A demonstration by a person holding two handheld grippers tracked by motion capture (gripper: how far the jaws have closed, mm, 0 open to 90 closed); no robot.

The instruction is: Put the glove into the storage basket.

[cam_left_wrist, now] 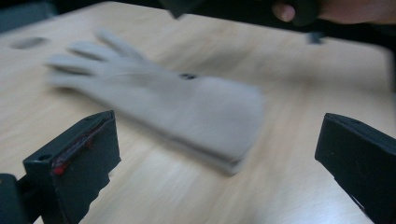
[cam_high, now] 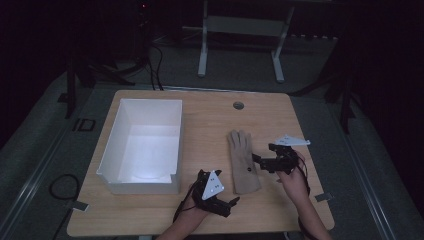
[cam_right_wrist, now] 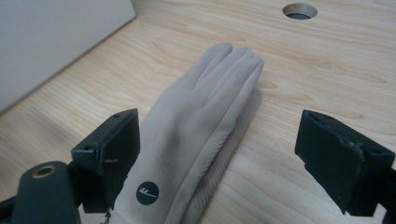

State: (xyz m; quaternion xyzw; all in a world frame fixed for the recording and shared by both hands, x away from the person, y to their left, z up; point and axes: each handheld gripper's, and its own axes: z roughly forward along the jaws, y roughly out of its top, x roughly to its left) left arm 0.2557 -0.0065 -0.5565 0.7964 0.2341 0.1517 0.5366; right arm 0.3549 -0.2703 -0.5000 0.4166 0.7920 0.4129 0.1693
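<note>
A beige glove (cam_high: 243, 162) lies flat on the wooden table (cam_high: 210, 115), fingers pointing away from the person. It bears a small round dark logo (cam_right_wrist: 147, 192), and a ribbed second layer shows under its edge. My right gripper (cam_high: 258, 161) is at the glove's right side, open. In the right gripper view its jaws (cam_right_wrist: 219, 125) stand wide, low over the glove (cam_right_wrist: 201, 126), and nothing is pinched. My left gripper (cam_high: 233, 202) is near the cuff end, close to the table's front edge. It is open too, facing the blurred glove (cam_left_wrist: 187, 107) from a short way off.
An open white box (cam_high: 142, 145) stands on the left half of the table, its wall (cam_right_wrist: 51, 42) close to the glove's left. A round cable hole (cam_high: 238, 105) sits at the table's far middle. Bare wood lies right of the glove and along the front edge.
</note>
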